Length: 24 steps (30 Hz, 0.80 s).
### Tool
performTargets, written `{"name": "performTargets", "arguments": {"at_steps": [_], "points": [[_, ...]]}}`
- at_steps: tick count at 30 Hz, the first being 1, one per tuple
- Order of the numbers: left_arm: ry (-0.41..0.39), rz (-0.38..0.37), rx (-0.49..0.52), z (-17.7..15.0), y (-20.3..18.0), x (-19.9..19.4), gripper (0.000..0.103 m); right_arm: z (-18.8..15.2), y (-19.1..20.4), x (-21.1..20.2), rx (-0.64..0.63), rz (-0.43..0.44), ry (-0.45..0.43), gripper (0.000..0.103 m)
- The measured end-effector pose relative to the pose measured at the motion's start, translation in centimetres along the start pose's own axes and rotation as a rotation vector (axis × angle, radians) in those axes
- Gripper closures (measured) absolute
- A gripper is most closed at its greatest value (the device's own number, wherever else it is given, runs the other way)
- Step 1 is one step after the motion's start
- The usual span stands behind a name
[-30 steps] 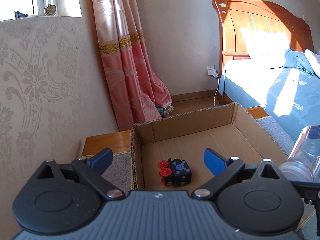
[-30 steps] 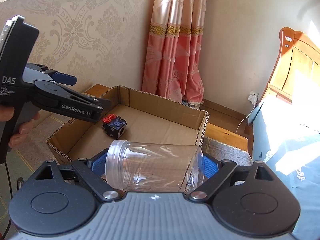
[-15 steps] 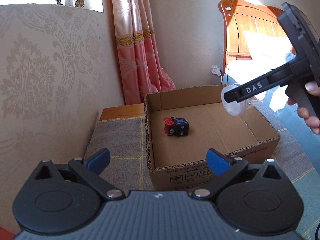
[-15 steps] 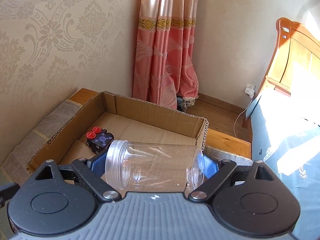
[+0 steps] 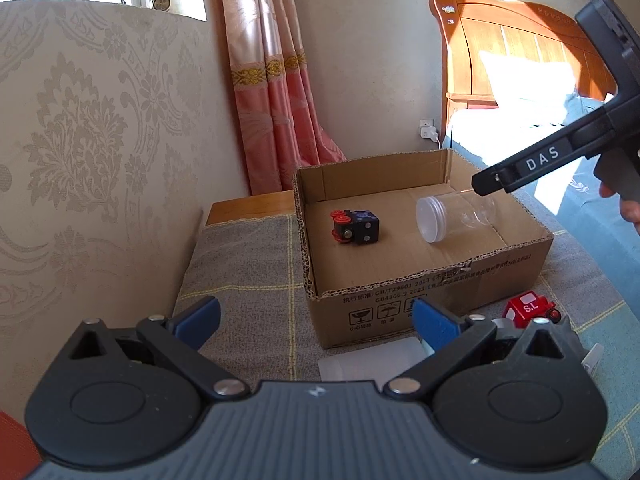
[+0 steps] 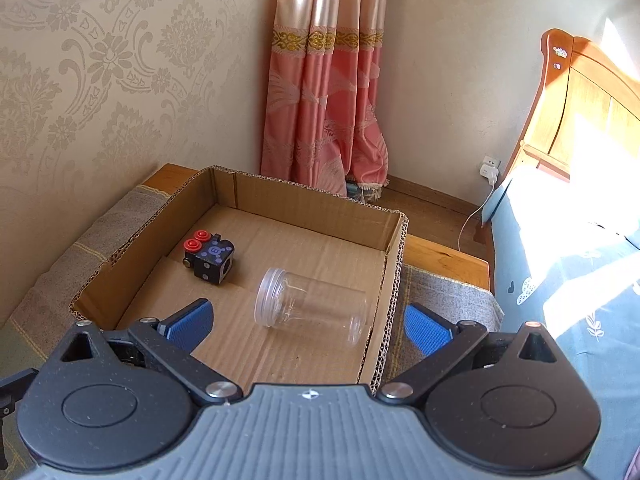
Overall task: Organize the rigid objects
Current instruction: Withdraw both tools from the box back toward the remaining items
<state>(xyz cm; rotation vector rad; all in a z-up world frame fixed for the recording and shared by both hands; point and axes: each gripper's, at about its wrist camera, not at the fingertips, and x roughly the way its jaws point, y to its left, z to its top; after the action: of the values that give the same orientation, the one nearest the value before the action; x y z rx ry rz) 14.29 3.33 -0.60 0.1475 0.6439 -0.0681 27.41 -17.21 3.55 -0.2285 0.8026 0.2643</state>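
Left gripper (image 5: 316, 320) held wide, nothing between its blue pads, poised above the grey checked cloth (image 5: 248, 264) just short of the cardboard box (image 5: 420, 292). Right gripper (image 6: 306, 322) – jaws just opened to full spread; the clear jar (image 6: 312, 306) is seen free of the pads, lying on its side on the box floor near the right wall. Black toy block with red wheels (image 6: 210, 256) noted further in, apart from the jar, toward the left wall. Risk judged: a jar on its side may roll into the block, or be knocked if the right gripper is lifted out carelessly. Red toy truck (image 5: 530, 310) and a pale lidded item, partly hidden, lie outside the box – shown only in the left view; the right view alone shows the jar clear of the blue pads
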Motion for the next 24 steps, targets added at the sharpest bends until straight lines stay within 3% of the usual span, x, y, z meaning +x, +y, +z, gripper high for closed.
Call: {"name": "performTargets", "arguments": {"at_steps": [9,14,24], "points": [[0.023,0.001,-0.001,-1.6,0.2,-0.6,0.001,-5.7,1.1,-2.0,0.052,-0.001,0.053,0.0],[0.045,-0.039,-0.001,-2.8,0.0,-0.6,0.001,-9.8,1.5,-2.5,0.099,-0.028,0.108,0.0],[0.11,-0.058,0.023,-5.2,-0.9,-0.7,0.001,-13.7,1.8,-3.3,0.128,-0.071,0.152,0.0]]}}
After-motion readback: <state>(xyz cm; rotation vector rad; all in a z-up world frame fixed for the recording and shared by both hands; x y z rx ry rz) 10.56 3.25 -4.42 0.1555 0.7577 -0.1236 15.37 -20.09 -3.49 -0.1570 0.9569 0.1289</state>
